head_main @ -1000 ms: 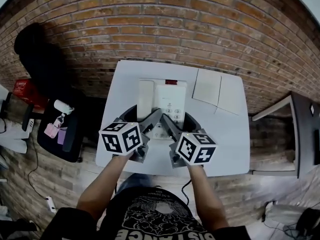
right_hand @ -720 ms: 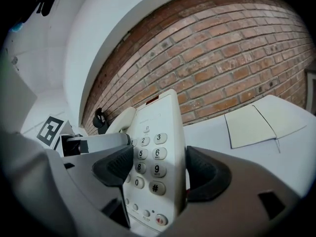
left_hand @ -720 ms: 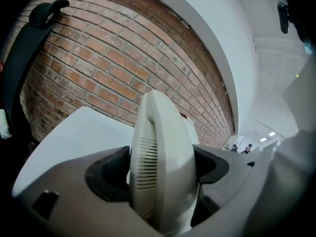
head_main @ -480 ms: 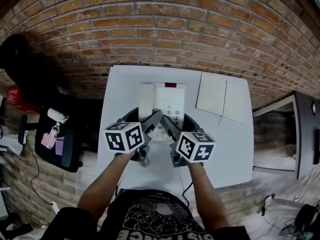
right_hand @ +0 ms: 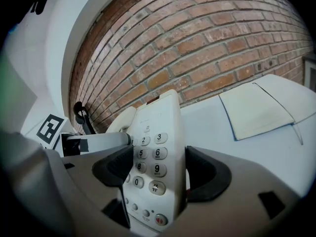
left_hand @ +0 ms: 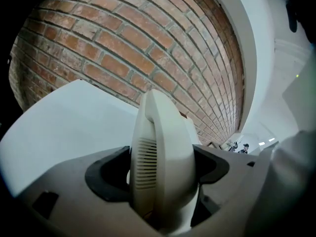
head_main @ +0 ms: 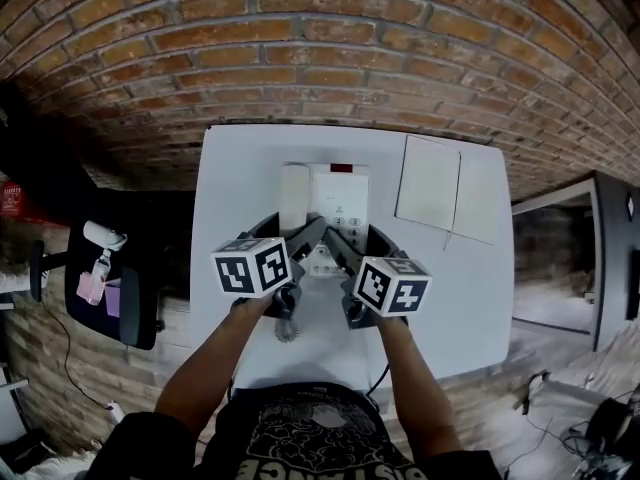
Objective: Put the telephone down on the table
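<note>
Barely shifted, cream push-button telephone, left claw clamped on its handset, right claw clamped across its keypad

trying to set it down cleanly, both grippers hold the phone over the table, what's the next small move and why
Probably lower both grippers down together until the telephone sits flat on the table. The left gripper is clamped on its handset side, the right gripper on its keypad side, so opening either now could tip it.
</note>
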A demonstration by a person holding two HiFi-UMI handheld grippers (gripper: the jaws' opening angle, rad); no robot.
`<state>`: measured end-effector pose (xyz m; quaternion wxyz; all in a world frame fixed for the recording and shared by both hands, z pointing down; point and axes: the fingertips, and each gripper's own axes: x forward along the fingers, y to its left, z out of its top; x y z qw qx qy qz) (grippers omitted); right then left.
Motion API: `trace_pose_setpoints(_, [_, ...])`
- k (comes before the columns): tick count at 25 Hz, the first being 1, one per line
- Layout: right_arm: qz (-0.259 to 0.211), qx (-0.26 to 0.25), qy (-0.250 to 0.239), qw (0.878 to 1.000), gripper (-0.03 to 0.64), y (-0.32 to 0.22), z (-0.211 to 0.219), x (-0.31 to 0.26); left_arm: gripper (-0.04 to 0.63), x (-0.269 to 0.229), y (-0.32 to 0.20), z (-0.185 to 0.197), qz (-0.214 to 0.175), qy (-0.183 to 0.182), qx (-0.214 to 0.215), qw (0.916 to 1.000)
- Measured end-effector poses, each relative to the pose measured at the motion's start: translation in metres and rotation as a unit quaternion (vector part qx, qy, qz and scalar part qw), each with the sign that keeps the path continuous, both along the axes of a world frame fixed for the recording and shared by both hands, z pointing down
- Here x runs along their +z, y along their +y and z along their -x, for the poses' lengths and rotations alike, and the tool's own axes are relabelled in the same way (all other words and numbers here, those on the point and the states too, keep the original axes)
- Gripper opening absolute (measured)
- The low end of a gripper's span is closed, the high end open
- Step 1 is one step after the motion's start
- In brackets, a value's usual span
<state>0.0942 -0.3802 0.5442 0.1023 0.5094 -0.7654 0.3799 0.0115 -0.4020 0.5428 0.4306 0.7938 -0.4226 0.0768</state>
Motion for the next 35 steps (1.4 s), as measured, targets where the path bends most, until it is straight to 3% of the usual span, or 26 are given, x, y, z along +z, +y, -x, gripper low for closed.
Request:
trace_pose_setpoints(5, [0.02, -0.001, 0.003, 1.0, 0.327, -0.004, 0.001, 0.018, 0.378, 0.02, -0.002, 0.0, 0.027, 0.003, -0.005, 0.9996])
trace_pose_setpoints(24, [0.047, 0.006, -0.009, 0.999, 0.328, -0.008, 0.004, 0.037, 0.379, 0.038, -0.008, 0.003, 0.059, -0.014, -0.008, 0.9981])
trace_pose_setpoints(35, [0.053, 0.009, -0.012, 0.998, 0.328, -0.007, 0.002, 0.038, 0.379, 0.037, -0.008, 0.004, 0.066, 0.005, -0.003, 0.9978])
